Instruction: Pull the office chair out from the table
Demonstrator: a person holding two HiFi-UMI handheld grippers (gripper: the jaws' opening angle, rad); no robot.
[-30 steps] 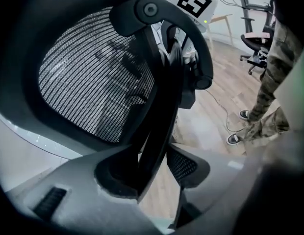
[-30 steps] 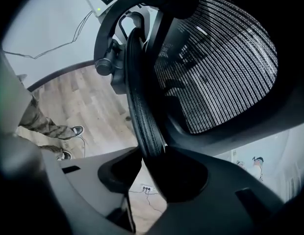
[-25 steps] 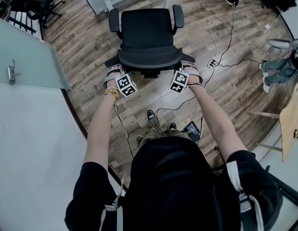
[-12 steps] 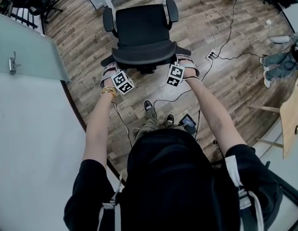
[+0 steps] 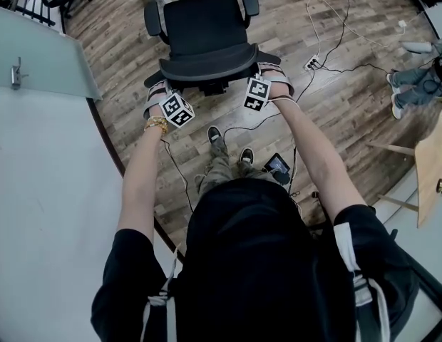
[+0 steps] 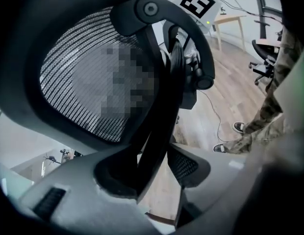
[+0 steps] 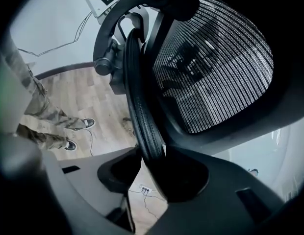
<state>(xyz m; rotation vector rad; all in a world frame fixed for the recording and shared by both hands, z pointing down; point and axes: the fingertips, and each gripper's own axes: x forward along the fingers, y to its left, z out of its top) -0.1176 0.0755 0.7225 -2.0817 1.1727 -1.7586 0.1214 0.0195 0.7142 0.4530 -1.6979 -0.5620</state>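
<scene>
Held both arms stretched forward; my left gripper (image 5: 161, 95) and right gripper (image 5: 268, 84) pitched down, jaws clamped on chair backrest (image 5: 207, 68).

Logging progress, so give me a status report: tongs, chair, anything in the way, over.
Left tongs, right tongs: both clamped on office chair backrest. Chair upright on wood floor. Power strip lies right of its base.
</scene>
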